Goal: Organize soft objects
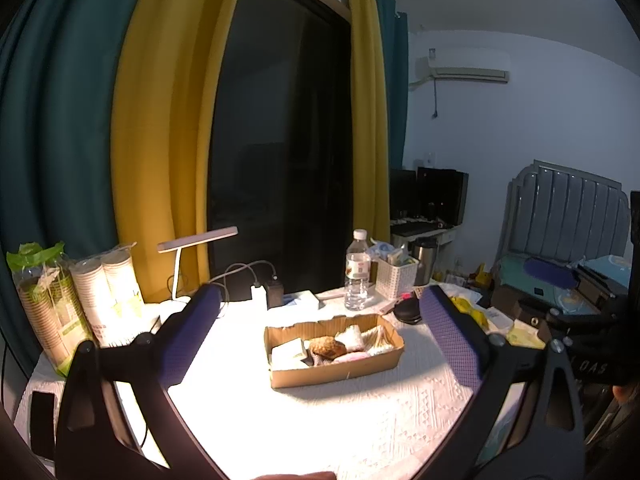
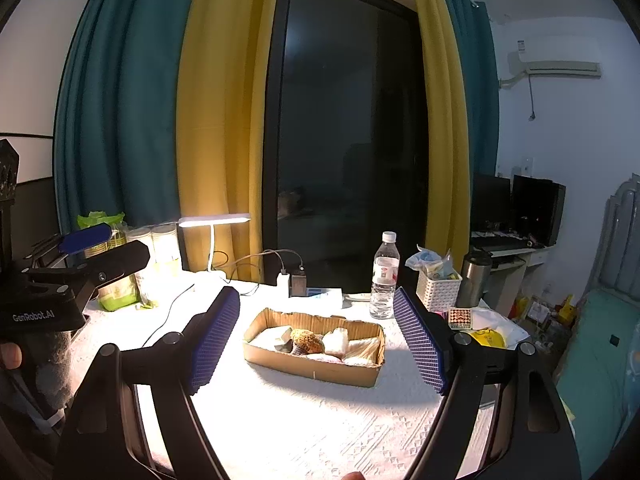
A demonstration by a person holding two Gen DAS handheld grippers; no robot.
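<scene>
2 grippers hang spread and empty short of the cardboard box [image 1: 336, 372]: the left gripper [image 1: 316, 336] and right gripper [image 2: 316, 336] both look straight at it, neither clearly nearer. Its long axis runs across both views. Inside it lie the soft objects [image 2: 316, 342]: a brown lump [image 1: 328, 347], pale pieces beside it. Behind the box stands a water bottle [image 1: 357, 270].

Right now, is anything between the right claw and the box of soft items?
Nothing visible. The right claw is open, facing the cardboard box across bare tablecloth. The bottle stands behind the box.
</scene>
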